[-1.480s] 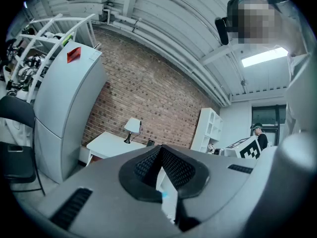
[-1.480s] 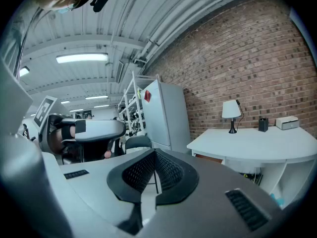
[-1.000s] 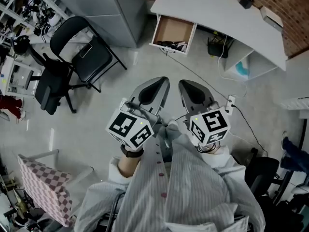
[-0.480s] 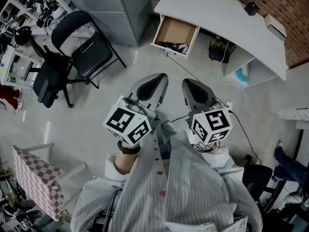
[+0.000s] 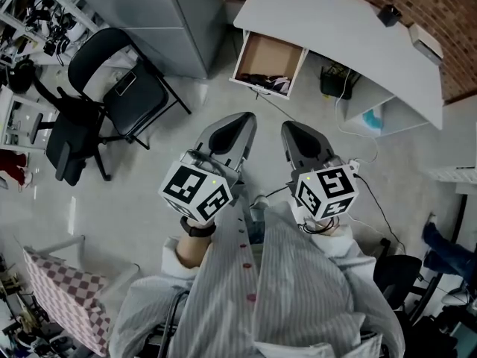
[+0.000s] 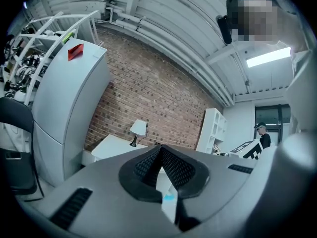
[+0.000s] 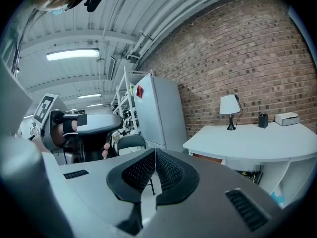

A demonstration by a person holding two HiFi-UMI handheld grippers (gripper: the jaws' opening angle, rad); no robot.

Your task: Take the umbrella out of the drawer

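Dark bundle (image 5: 265, 80), probably the umbrella, lying at the front edge of the open drawer (image 5: 262, 51) under the white counter (image 5: 343, 21). Well short of it, over bare floor: left claw (image 5: 240, 123) and right claw (image 5: 297, 130), both pressed shut with nothing between the jaws. Close the gap first, spread one claw wide before reaching, then descend over the drawer front and grip the bundle mid-length.

White desk (image 5: 358, 28); brown-lined drawer (image 5: 267, 52); black chair (image 5: 123, 92) at left; red brick wall (image 7: 237, 58) far off; pink-and-white checked cloth (image 5: 63, 300) near left; grey pinstriped shirt (image 5: 298, 289).
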